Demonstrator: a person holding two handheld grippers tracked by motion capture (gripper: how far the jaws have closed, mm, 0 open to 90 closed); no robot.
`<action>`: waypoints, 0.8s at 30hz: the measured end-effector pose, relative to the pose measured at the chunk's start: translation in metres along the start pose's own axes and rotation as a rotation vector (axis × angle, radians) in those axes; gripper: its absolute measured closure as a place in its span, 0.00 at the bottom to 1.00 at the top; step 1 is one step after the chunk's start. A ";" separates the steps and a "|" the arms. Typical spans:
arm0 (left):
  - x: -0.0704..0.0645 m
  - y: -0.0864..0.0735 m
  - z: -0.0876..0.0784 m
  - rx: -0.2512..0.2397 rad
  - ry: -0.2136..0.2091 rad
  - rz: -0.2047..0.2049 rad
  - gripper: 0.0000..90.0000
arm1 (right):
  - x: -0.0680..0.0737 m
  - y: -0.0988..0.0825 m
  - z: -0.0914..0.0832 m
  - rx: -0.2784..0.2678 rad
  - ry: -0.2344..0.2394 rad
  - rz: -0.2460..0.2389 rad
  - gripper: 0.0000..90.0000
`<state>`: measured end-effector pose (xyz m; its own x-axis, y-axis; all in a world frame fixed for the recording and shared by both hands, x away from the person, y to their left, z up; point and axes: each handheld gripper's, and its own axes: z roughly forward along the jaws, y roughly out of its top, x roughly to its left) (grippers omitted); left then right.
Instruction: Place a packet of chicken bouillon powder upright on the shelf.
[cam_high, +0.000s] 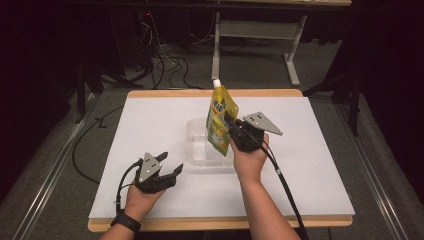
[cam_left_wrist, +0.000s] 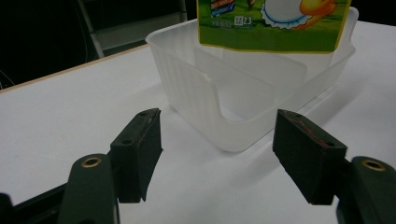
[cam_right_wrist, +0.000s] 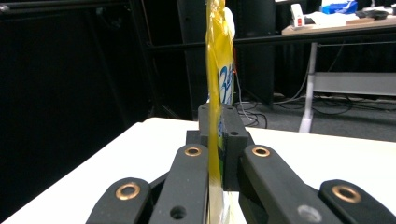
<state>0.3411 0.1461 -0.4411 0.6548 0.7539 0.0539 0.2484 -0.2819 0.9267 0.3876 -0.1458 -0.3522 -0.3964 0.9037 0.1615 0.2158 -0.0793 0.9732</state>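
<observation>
Holding a yellow pouch upright over the clear plastic container.

The right gripper has its jaws clamped flat on the pouch, long axis vertical, white spout up, its bottom edge hanging just above the container's open top. The drop is straight down. The left gripper rests nearer the table's front, jaws apart and empty, pointing at the container's near wall.

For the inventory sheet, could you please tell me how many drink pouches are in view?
1: the yellow drink pouch is clamped upright in the right gripper, above the clear plastic container at the table's middle.
</observation>
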 end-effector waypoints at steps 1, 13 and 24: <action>0.000 0.000 0.000 0.001 -0.001 0.000 0.37 | 0.001 -0.001 0.002 0.002 -0.007 0.004 1.00; 0.000 0.001 -0.001 -0.007 -0.004 -0.005 0.37 | 0.008 -0.004 0.014 0.009 -0.036 0.006 1.00; -0.002 0.002 0.000 -0.007 -0.008 0.005 0.37 | 0.018 -0.006 0.023 0.027 -0.041 0.023 1.00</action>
<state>0.3400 0.1444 -0.4395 0.6618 0.7476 0.0554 0.2399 -0.2812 0.9292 0.3997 -0.1197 -0.3587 -0.3545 0.9182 0.1765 0.2486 -0.0894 0.9645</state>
